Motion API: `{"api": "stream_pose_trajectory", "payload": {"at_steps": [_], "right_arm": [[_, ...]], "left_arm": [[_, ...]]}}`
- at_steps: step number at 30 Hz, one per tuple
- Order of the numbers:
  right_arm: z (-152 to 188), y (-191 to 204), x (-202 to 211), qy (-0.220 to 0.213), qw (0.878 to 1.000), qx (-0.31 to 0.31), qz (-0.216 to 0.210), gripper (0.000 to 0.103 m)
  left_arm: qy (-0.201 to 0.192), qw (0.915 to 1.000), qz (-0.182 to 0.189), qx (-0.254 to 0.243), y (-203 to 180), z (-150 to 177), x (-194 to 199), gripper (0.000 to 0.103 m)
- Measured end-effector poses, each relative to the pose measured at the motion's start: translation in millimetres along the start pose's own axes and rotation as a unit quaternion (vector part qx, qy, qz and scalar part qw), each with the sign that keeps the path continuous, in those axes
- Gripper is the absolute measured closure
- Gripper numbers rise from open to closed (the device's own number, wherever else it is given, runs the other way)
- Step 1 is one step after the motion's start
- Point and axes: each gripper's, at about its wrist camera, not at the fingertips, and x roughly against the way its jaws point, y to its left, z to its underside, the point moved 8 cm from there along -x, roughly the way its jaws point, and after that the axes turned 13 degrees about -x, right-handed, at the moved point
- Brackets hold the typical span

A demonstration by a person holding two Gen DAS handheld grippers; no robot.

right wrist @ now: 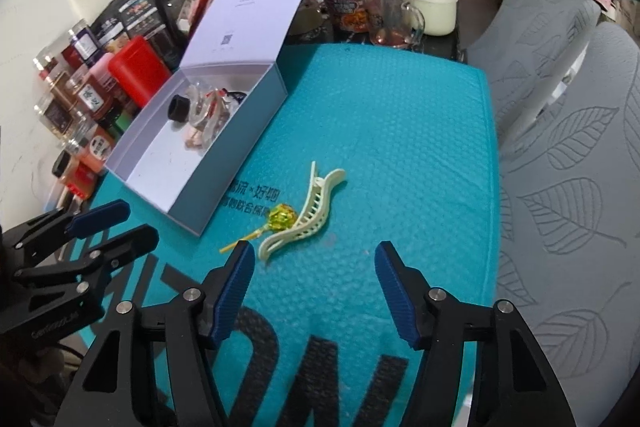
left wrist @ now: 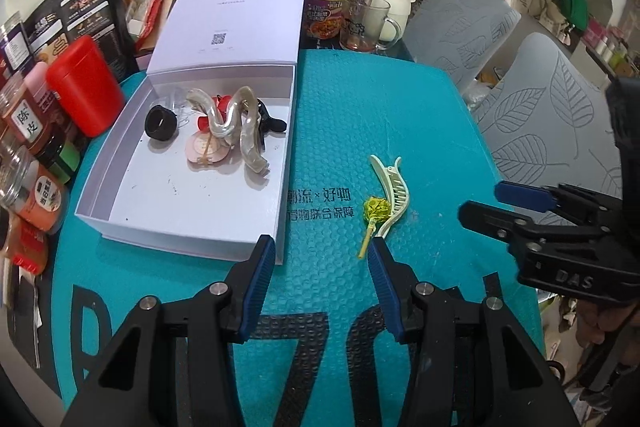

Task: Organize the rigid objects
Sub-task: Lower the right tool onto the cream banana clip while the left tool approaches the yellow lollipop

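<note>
Mostly done: clips piled in white box (left wrist: 120, 163) at left, cream hair clip (left wrist: 394, 195) and lollipop (left wrist: 376, 211) left at centre, left gripper (left wrist: 322, 281) and right gripper (right wrist: 316, 277) both wide, empty.

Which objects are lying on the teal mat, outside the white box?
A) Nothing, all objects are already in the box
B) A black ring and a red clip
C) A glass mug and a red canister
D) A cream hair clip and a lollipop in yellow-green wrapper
D: the cream hair clip and the lollipop lie side by side on the teal mat, to the right of the white box, ahead of both open tools.
</note>
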Motion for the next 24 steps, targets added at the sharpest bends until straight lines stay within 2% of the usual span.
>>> {"api": "stream_pose_trajectory", "payload": {"at_steps": [5,10,15,18,23,24], "right_arm": [[-8.0,9.5,-26.5,0.005,1.0,-0.014,0.003,0.051],[-16.5,13.4,-55.4,0.015,1.0,-0.01,0.009,0.06],[-25.1,10.8,-79.6,0.02,1.0,-0.001,0.024,0.066],[-24.8,6.2,-91.1,0.03,0.999,0.003,0.024,0.066],[-16.5,-2.0,-105.0,0.052,0.998,0.012,0.016,0.07],[-15.3,-3.9,-106.4,0.055,0.998,0.012,0.014,0.073]], "left_arm": [[0.009,0.9999,0.006,-0.006,8.7,2.1,-7.6,0.055],[0.014,0.9998,-0.012,0.005,20.5,0.6,-12.2,0.055],[0.022,0.9989,-0.036,0.021,27.8,-0.4,-20.2,0.055],[0.025,0.9981,-0.047,0.031,27.9,-0.5,-25.3,0.055],[0.031,0.9974,-0.049,0.043,23.8,-2.2,-30.6,0.055],[0.028,0.9975,-0.049,0.042,21.8,-3.9,-30.3,0.055]]}}
